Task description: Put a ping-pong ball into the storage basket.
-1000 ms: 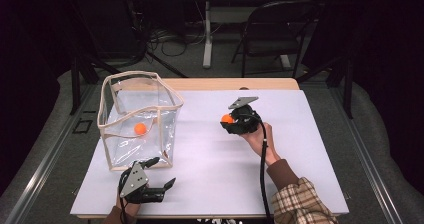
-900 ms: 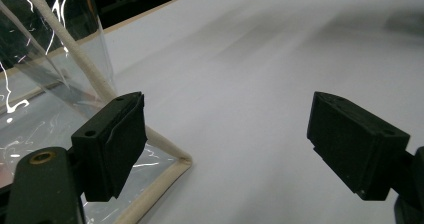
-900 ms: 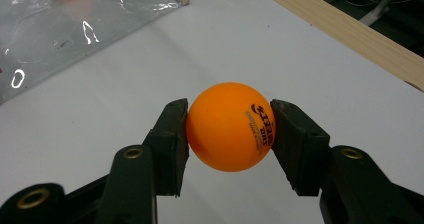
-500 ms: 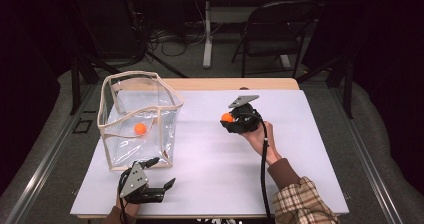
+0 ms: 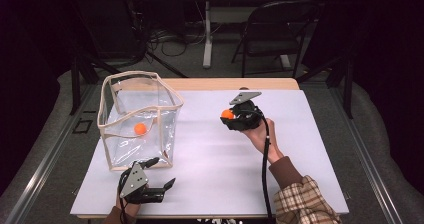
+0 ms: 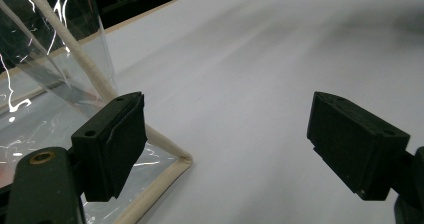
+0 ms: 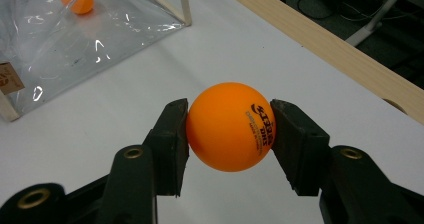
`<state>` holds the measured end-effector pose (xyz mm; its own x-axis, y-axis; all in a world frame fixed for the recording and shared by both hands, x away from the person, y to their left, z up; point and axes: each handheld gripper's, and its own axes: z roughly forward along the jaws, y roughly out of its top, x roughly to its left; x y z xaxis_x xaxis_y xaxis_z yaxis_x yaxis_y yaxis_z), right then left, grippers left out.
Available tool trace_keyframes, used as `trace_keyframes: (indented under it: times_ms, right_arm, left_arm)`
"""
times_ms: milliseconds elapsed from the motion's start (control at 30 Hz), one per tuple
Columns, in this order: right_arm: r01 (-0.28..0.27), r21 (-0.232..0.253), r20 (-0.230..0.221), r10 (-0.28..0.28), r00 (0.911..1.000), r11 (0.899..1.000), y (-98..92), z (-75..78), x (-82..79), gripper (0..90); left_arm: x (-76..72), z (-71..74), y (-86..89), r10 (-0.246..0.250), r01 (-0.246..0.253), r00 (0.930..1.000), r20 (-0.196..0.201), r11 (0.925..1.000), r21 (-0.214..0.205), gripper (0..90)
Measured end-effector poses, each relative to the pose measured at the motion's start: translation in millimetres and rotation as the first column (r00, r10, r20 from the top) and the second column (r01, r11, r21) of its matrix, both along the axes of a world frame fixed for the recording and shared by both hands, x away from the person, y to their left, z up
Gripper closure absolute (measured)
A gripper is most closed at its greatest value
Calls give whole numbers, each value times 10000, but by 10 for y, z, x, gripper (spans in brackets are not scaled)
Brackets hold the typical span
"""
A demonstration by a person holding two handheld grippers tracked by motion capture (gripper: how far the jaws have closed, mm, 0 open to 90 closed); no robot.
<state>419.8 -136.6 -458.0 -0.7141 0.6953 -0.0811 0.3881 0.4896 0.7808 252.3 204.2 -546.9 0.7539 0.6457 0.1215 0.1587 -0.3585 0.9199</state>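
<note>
Orange ball [image 7: 230, 126] pinched in raised right hand-held gripper [image 5: 235, 115]; left hand-held gripper [image 5: 159, 186] rests low, spread.

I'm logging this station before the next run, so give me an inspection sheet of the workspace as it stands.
Surface: white tabletop with a wooden far edge, bare apart from the items below.
Job's things: clear plastic bag with cream piping, standing open at left; one orange ball inside it; a second orange ping-pong ball with dark print, held.
Clutter: nothing seen.
Grippers: right gripper shut on the ping-pong ball above the table; left gripper open, near the bag's front corner.
Cables: black cable trailing from the right gripper; more cables on the floor behind.
Surroundings: black folding chair, dark room.
</note>
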Motion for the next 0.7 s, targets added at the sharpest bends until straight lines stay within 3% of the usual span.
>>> trace_keyframes:
  times_ms: [700]
  right_arm:
    - [-51,160,279,46,9996,9999,-26,149,-51,509]
  left_arm:
    - [-3,3,-12,-26,26,10000,15,10000,29,159]
